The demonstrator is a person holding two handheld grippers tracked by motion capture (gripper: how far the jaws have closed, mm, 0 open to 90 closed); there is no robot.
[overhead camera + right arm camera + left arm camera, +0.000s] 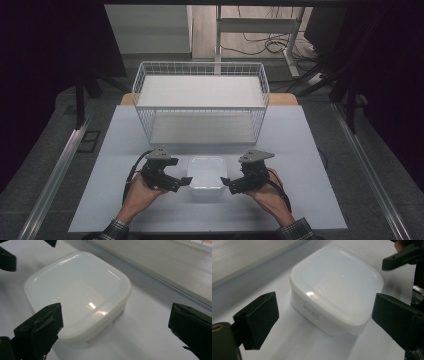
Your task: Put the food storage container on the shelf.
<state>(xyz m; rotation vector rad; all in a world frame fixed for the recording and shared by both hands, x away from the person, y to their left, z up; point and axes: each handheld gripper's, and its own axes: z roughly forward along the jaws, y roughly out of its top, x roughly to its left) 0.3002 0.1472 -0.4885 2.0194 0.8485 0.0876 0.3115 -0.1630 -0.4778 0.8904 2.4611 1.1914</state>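
Container: a white lidded plastic container [207, 178] sits on the pale table [300, 165], near its front edge and between my two grippers
My left gripper: my left gripper [176, 182] is at the container's left side, jaws spread wide and released, holding nothing; in the left gripper view [324, 320] the box lies ahead of the gap, not yet between the jaws
My right gripper: my right gripper [231, 186] is at the container's right side, jaws likewise spread and empty; in the right gripper view [115, 332] the box sits just off the left jaw
Hands: my left hand [141, 194] and right hand [270, 192] come in from the front edge
Behind the container: a white wire basket [200, 100] stands farther back on the table, well apart from the box, with a white board across its top
Beyond the table: a metal frame [260, 25] and loose cables [265, 45] on the floor
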